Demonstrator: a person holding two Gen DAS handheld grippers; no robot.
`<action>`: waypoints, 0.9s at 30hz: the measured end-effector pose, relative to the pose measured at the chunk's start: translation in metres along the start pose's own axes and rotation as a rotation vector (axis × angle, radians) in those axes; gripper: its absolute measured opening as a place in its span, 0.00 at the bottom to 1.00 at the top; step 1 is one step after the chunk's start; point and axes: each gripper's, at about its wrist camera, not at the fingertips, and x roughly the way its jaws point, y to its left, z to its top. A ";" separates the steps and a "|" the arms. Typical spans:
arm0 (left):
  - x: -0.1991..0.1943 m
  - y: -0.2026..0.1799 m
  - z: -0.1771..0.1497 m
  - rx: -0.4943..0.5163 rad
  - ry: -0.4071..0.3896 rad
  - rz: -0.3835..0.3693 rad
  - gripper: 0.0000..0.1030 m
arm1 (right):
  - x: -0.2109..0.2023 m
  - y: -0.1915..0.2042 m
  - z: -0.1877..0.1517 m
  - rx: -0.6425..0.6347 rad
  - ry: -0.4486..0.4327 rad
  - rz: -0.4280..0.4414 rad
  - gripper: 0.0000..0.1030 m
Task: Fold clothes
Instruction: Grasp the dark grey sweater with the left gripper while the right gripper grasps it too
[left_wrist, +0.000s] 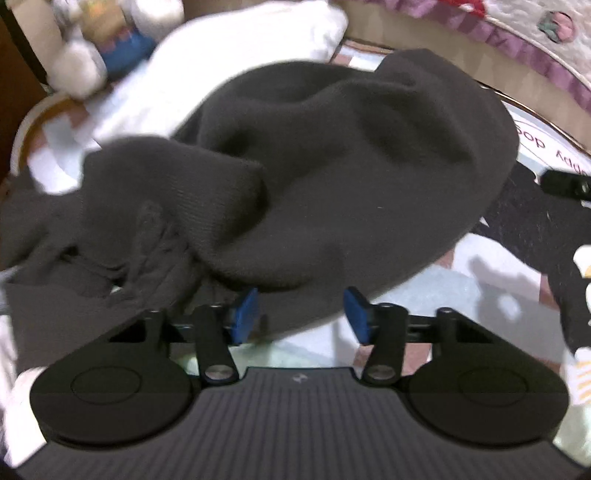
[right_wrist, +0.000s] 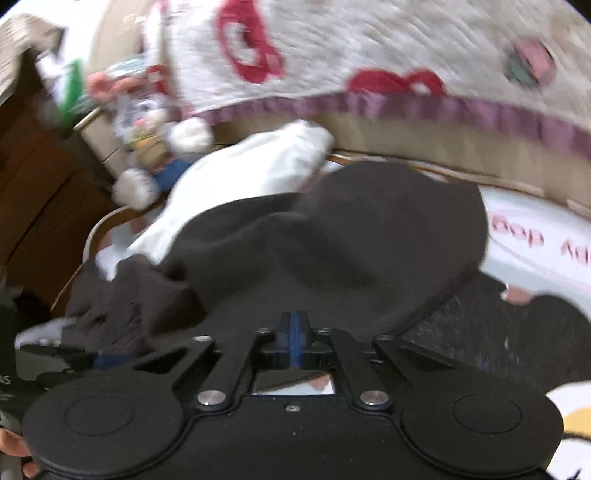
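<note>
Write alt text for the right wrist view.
The right gripper is shut at the near edge of a rumpled dark sweater lying on a printed mat. Behind are a white cloth, a plush toy and a quilt.

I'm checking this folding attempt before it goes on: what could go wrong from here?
The right gripper is shut at the near edge of the dark sweater, perhaps on too little fabric, so the hem might slip out. The left gripper has a gap between its pads; lifting now would raise one side only. The sweater overlaps the white cloth, which could drag along.
</note>
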 end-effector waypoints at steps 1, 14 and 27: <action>0.006 0.005 0.006 -0.003 0.007 0.010 0.34 | 0.006 -0.004 0.001 0.017 0.008 -0.010 0.02; 0.072 0.040 0.062 -0.016 -0.027 0.081 0.63 | 0.091 -0.078 0.021 0.304 0.093 -0.267 0.48; 0.105 0.030 0.038 0.144 0.073 -0.034 1.00 | 0.122 -0.068 0.008 0.372 -0.056 -0.245 0.71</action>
